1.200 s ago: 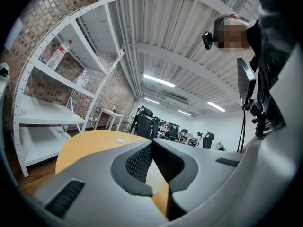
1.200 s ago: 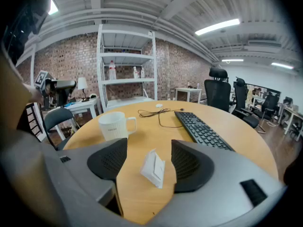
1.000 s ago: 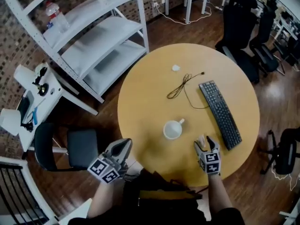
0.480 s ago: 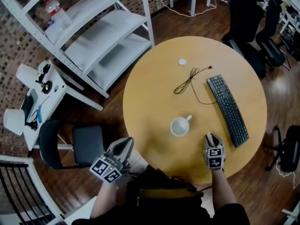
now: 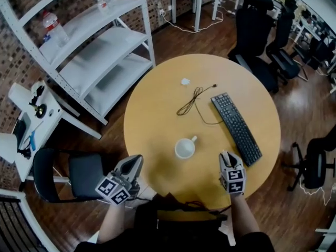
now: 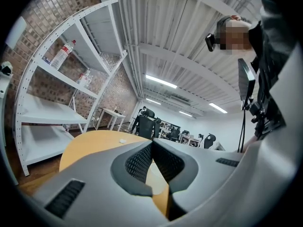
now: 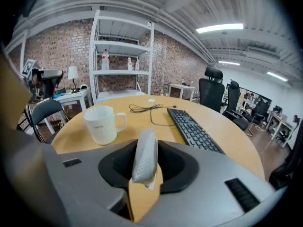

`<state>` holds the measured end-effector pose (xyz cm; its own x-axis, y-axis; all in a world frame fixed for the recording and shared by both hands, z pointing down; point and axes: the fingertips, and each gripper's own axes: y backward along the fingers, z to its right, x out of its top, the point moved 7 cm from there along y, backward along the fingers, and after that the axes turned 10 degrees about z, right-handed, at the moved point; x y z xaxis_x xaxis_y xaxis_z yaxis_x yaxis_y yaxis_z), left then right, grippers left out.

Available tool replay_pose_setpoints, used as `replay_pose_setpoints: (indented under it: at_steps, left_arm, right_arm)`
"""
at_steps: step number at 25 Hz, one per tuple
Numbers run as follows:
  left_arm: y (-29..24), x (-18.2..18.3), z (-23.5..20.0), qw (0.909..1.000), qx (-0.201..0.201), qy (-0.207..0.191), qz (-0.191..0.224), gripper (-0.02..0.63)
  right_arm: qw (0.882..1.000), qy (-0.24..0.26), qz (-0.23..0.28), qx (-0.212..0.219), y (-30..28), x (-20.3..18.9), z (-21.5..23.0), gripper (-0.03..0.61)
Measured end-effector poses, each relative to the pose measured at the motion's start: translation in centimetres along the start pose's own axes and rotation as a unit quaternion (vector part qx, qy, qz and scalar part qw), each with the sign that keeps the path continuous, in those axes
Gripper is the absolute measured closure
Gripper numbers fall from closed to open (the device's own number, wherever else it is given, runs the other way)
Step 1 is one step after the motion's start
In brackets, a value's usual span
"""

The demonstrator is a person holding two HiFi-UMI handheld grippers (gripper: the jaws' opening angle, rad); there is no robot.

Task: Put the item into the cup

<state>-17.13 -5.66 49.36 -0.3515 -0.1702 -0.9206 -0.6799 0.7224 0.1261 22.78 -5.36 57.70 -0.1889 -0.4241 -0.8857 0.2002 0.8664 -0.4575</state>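
Observation:
A white mug (image 5: 185, 148) stands upright near the middle of the round wooden table (image 5: 157, 114); in the right gripper view the mug (image 7: 102, 123) is ahead and to the left. My right gripper (image 5: 227, 158) is low over the table's near right edge, right of the mug. Its jaws are closing with a small white dotted packet (image 7: 145, 159) standing upright between them, pinched at the sides. My left gripper (image 5: 133, 163) hangs off the table's near left edge, apart from the mug. In its own view the left gripper (image 6: 152, 143) has its tips together and nothing between them.
A black keyboard (image 5: 236, 128) lies right of the mug, with a dark cable (image 5: 191, 100) and a small white object (image 5: 185, 81) farther back. White shelving (image 5: 89, 51) stands at the left. A black chair (image 5: 79, 175) sits near left, office chairs (image 5: 254, 25) beyond the table.
The right gripper's jaws have drawn in from wide apart onto the white packet at the table's near right. The head view has shifted a little; the left gripper stays put.

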Motion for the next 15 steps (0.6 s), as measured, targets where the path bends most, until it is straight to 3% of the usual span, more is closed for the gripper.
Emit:
replay_pose_setpoints:
  at_steps: [7, 15]
  left_arm:
    - [-0.9, 0.6, -0.2, 0.9992, -0.012, -0.009, 0.036, 0.618]
    - [2.2, 1.6, -2.5, 0.9982, 0.018, -0.007, 0.057, 0.618]
  right_arm:
    - [0.994, -0.021, 0.086, 0.064, 0.0, 7.8, -2.5, 0.479]
    - [0.985, -0.006, 0.091, 0.149, -2.9, 10.9, -9.7, 0.479]
